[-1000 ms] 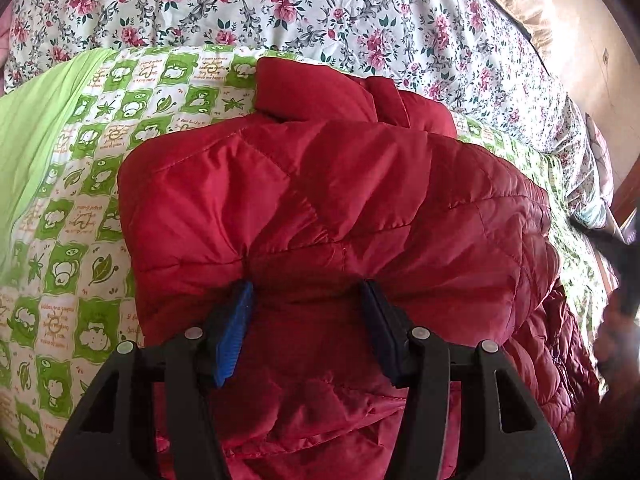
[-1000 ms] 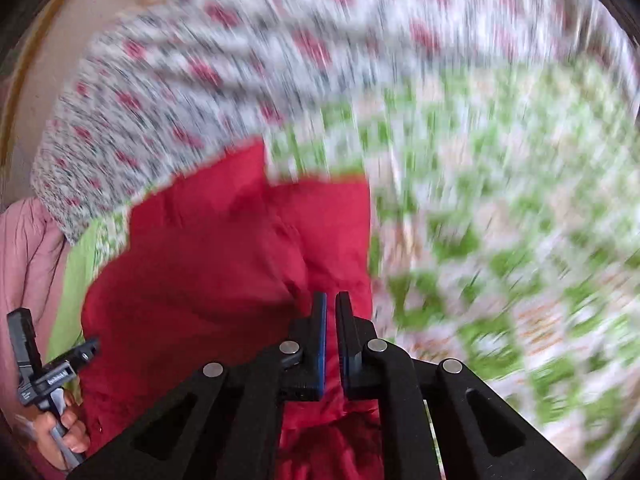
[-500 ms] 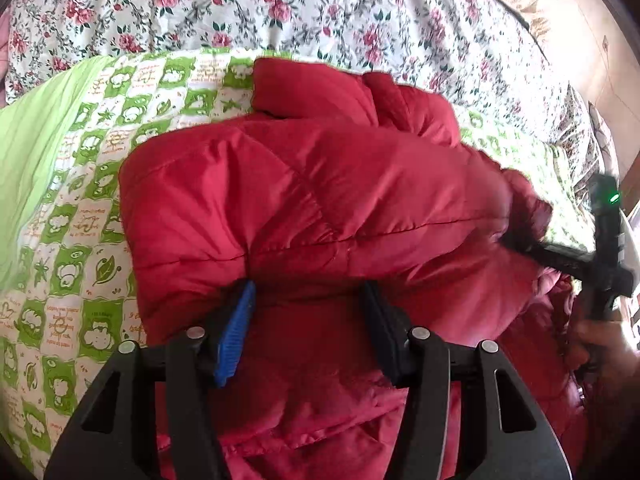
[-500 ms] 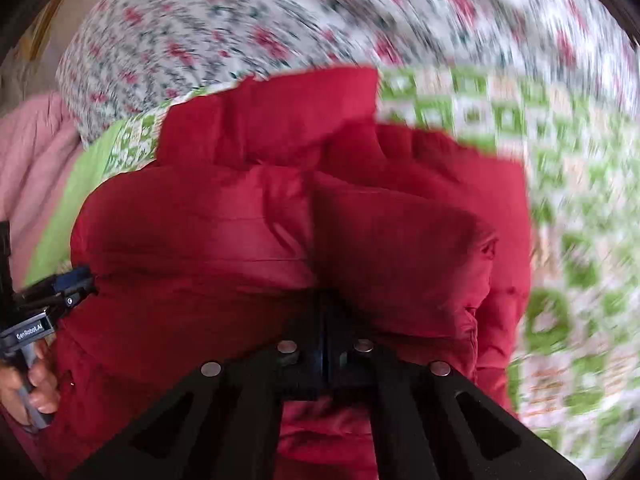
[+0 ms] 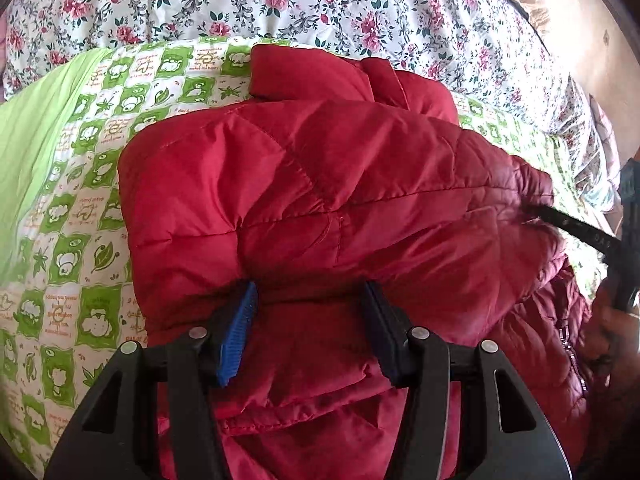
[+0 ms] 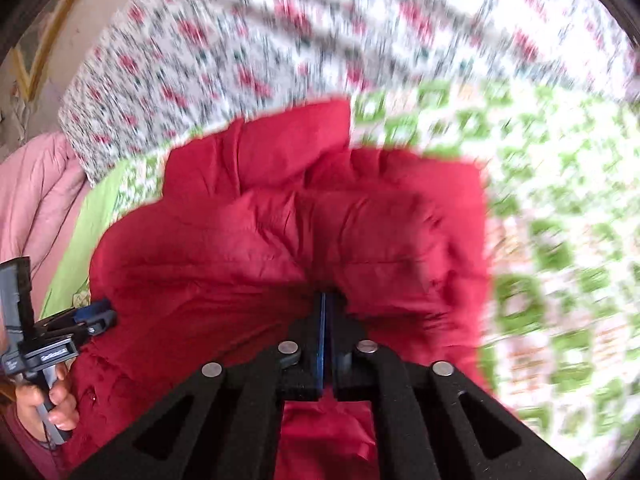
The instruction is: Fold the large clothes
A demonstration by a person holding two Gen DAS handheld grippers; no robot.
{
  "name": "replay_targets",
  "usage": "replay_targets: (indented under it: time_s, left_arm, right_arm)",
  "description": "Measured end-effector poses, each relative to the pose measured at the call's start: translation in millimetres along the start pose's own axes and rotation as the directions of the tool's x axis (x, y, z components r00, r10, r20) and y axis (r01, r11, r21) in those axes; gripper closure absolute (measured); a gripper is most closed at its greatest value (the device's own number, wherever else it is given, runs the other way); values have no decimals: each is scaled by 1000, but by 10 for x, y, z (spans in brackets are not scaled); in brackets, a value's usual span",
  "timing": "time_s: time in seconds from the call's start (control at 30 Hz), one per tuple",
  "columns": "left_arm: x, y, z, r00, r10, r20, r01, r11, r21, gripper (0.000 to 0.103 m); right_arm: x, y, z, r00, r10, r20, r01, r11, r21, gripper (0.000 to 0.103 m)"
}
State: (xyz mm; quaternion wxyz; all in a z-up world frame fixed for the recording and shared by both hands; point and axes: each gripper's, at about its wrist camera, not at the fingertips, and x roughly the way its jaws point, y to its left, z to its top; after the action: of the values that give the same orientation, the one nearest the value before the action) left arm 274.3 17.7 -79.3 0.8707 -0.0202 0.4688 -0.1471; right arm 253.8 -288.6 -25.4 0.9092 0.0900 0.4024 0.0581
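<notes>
A red quilted jacket (image 5: 320,184) lies bunched on a green-and-white patterned sheet (image 5: 80,200). My left gripper (image 5: 310,312) stands open, its blue pads pressed against the jacket's near fold. In the right wrist view the jacket (image 6: 260,256) fills the middle, and my right gripper (image 6: 326,312) is shut on a pinch of its fabric. The right gripper also shows at the jacket's right edge in the left wrist view (image 5: 560,218). The left gripper shows at the left in the right wrist view (image 6: 80,320).
A floral bedspread (image 5: 320,4) covers the bed beyond the sheet. A plain green strip (image 5: 28,128) runs along the sheet's left. A pink quilt (image 6: 36,200) lies at the left of the right wrist view. A wall (image 5: 592,12) stands far right.
My right gripper swung in over the jacket and closed on its right edge, pulling it across. The left gripper stayed open and pressed in place.
</notes>
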Motion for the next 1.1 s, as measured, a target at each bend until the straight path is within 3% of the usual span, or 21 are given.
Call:
replay_targets:
  time_s: [0.1, 0.17, 0.4, 0.57, 0.73, 0.8, 0.83, 1.1]
  left_arm:
    - [16, -14, -6, 1000, 9, -3, -9, 1000, 2, 49]
    - [12, -22, -14, 1000, 12, -4, -12, 1000, 5, 49]
    - [6, -45, -19, 1000, 29, 2, -29, 999, 20, 49]
    - [-204, -62, -72, 1000, 29, 6, -29, 999, 15, 49]
    - [-427, 19, -194, 1000, 0, -5, 0, 999, -43, 49]
    - [-494, 40, -265, 1000, -8, -15, 7, 998, -61, 49]
    - [-541, 46, -311, 1000, -8, -17, 7, 998, -62, 49]
    - [-807, 135, -691, 999, -1, -44, -3, 997, -77, 49]
  right_arm:
    - [260, -269, -51, 994, 11, -110, -4, 998, 62, 103]
    - [331, -380, -93, 992, 64, -108, -54, 994, 100, 103]
    - [372, -333, -92, 991, 68, -111, -56, 992, 111, 103]
    - [169, -355, -83, 991, 87, -106, -71, 987, 143, 103]
    - [-211, -288, -108, 993, 89, -83, -79, 990, 120, 87]
    - [-355, -252, -163, 990, 110, -83, -101, 989, 109, 64]
    - [-415, -221, -197, 990, 111, -83, -103, 990, 100, 61]
    - [-786, -153, -555, 985, 124, -121, -116, 990, 78, 61]
